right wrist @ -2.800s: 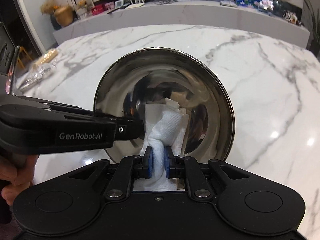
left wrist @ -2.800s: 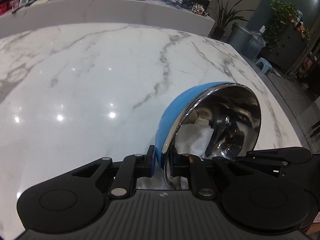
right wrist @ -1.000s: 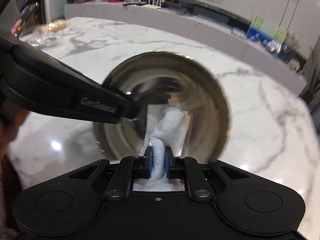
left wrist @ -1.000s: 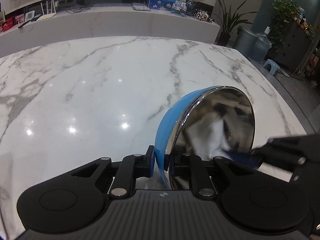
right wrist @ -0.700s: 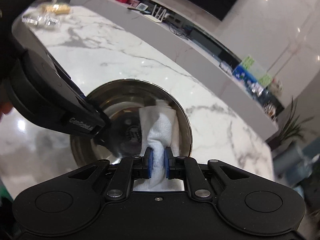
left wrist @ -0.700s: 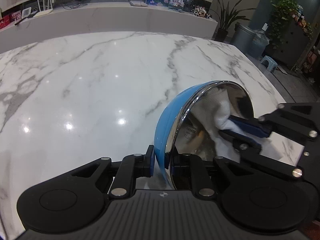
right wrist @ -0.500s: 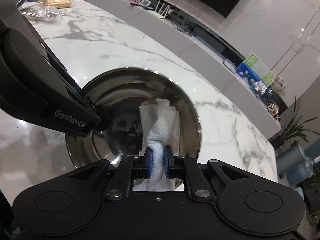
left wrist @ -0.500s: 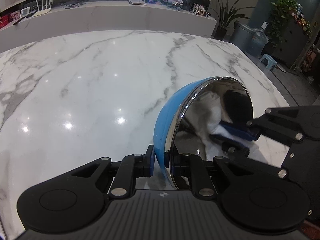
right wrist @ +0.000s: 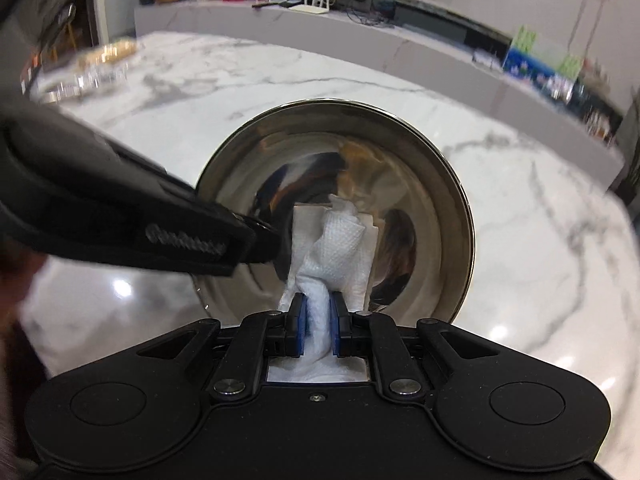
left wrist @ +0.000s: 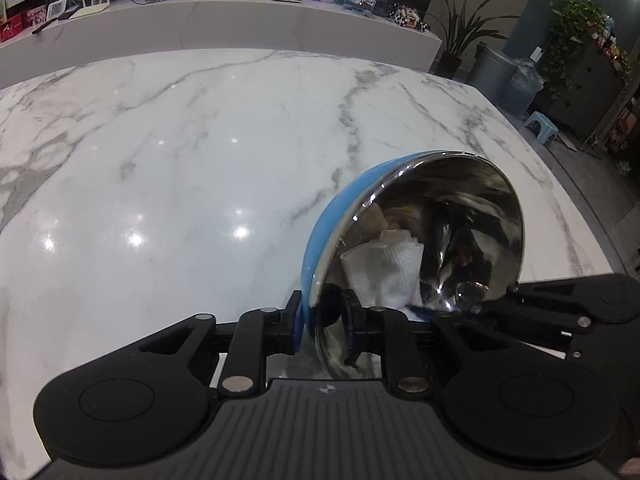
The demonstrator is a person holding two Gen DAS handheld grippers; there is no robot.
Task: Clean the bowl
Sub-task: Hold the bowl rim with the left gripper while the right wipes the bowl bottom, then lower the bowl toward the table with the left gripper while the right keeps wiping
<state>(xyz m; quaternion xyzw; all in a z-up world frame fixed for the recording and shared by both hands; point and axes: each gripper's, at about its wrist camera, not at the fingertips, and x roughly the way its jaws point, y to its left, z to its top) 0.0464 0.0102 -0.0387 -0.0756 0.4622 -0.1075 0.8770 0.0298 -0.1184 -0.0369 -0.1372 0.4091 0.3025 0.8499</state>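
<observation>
A steel bowl [left wrist: 472, 216] with a blue outside [left wrist: 332, 224] is held tilted on its side above the marble table [left wrist: 180, 160]. My left gripper [left wrist: 320, 320] is shut on the bowl's rim. In the right wrist view the bowl [right wrist: 432, 184] opens toward the camera, with the left gripper's body [right wrist: 120, 216] reaching in from the left. My right gripper [right wrist: 318, 320] is shut on a white paper towel [right wrist: 336, 248] pressed against the bowl's inner wall. The towel also shows in the left wrist view [left wrist: 384, 272].
A long marble counter [left wrist: 200, 28] with small items runs behind the table. Plants [left wrist: 572, 20], a grey bin [left wrist: 492, 68] and a blue stool [left wrist: 540, 124] stand right of the table. Clear wrapped items [right wrist: 92, 68] lie at the table's far left.
The right gripper has swept the towel around inside the bowl, from the upper wall down to the lower wall near the left gripper. The left gripper keeps its hold on the rim.
</observation>
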